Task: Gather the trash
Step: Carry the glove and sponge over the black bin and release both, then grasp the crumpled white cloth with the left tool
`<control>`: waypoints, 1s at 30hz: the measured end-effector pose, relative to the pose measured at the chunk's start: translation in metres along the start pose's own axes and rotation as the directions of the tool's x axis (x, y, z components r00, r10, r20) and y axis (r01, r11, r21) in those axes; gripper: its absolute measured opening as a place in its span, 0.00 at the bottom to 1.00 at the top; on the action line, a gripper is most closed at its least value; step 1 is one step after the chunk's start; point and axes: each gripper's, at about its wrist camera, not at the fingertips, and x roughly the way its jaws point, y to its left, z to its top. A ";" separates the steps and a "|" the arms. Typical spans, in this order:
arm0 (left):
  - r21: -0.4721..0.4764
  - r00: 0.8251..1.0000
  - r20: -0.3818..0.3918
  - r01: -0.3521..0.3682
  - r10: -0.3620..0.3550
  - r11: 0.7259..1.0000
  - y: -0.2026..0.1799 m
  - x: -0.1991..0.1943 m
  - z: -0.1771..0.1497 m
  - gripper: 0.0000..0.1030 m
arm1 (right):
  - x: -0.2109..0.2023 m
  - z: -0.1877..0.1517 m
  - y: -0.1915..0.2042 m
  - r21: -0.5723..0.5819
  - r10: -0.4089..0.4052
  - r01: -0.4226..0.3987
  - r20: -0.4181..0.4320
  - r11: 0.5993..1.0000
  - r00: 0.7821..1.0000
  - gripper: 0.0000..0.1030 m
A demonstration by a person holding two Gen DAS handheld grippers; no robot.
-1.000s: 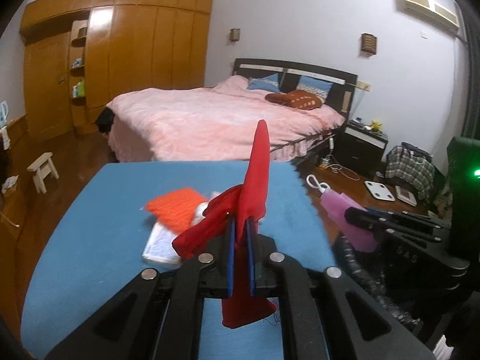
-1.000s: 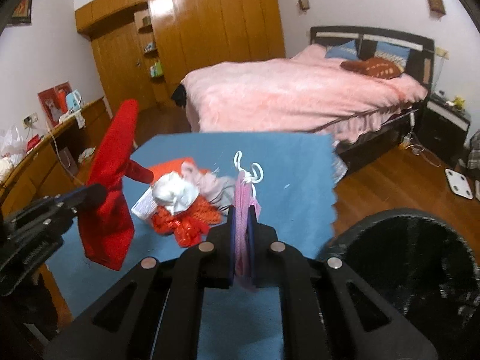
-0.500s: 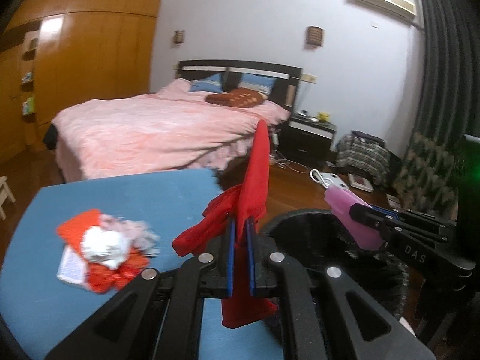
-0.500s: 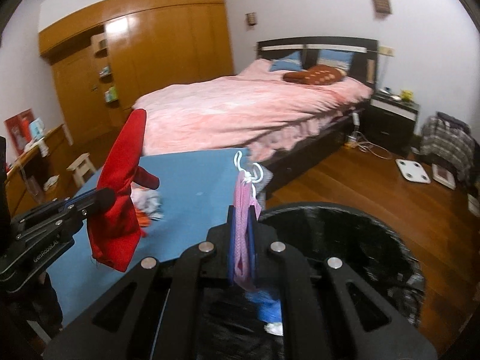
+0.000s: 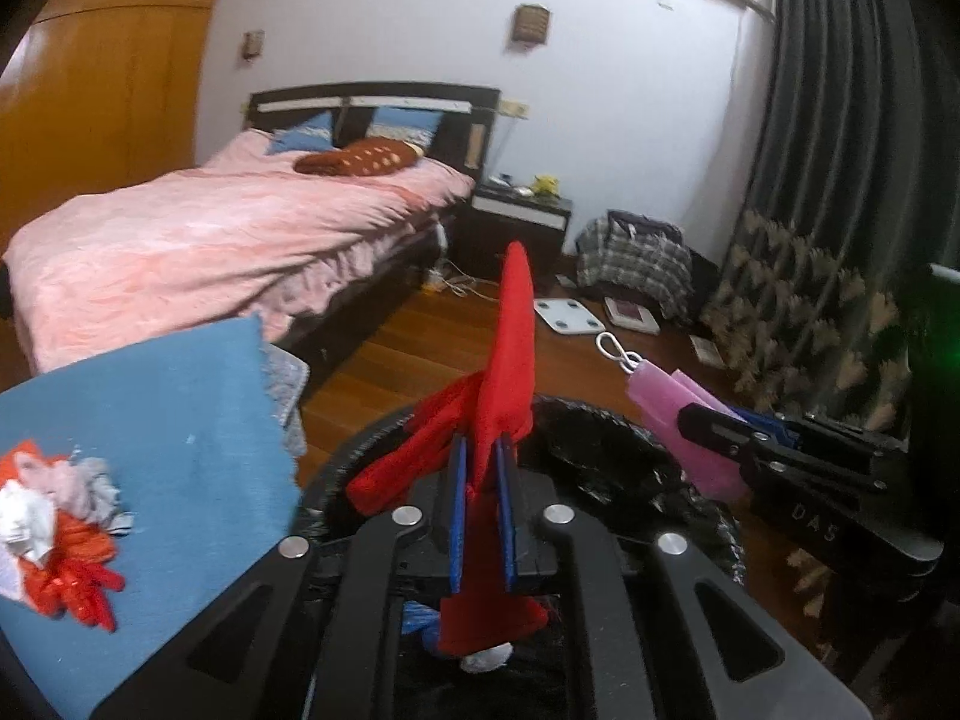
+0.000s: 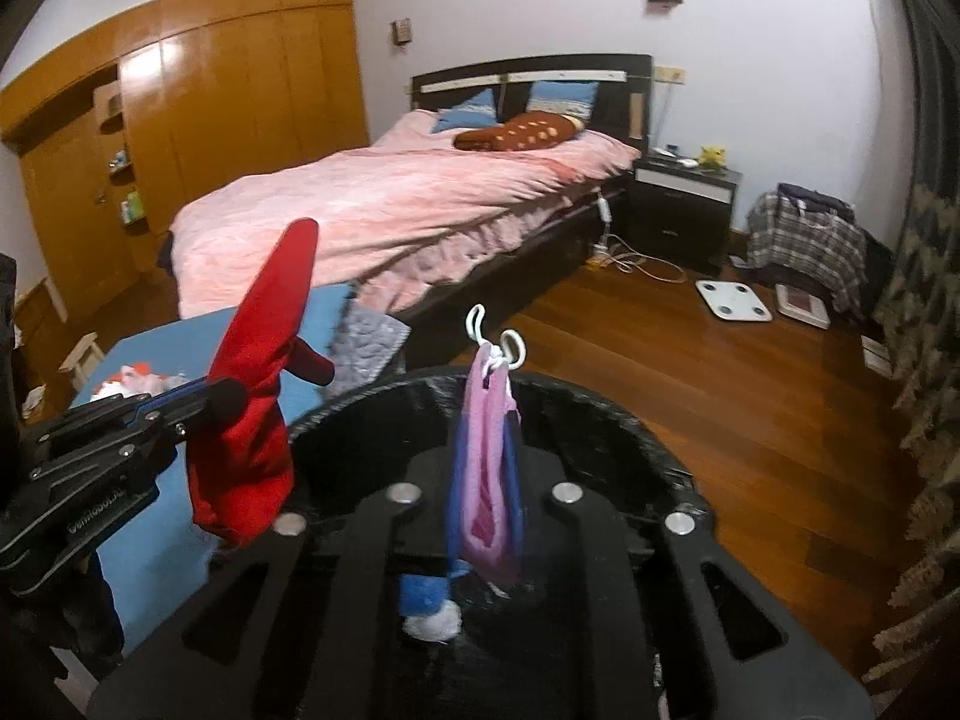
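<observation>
Two grippers hang over the bin [image 6: 630,420], jaws just easing apart — left gripper [image 5: 480,468] around a red cloth [image 5: 510,360], right gripper [image 6: 486,468] around a pink bag [image 6: 486,450]. Limp fabric may cling to the pads, or slide outside the bin's rim.

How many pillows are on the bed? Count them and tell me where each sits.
3. Two blue pillows lean on the headboard; a brown dotted cushion lies before them. Others may be hidden.
</observation>
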 end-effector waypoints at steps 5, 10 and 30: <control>0.009 1.000 0.003 -0.003 0.003 1.000 -0.003 0.001 -0.003 0.59 | -0.002 -0.004 -0.011 0.022 -0.030 0.030 0.016 0.999 0.999 0.55; -0.035 0.997 -0.002 -0.079 0.079 0.996 0.020 -0.011 -0.006 0.76 | -0.008 -0.005 -0.009 0.024 -0.044 0.043 0.063 0.999 0.997 0.89; -0.217 0.881 -0.004 -0.462 0.473 0.860 0.172 -0.101 -0.039 0.94 | 0.031 0.019 0.126 -0.060 0.214 -0.211 0.038 0.976 0.976 0.95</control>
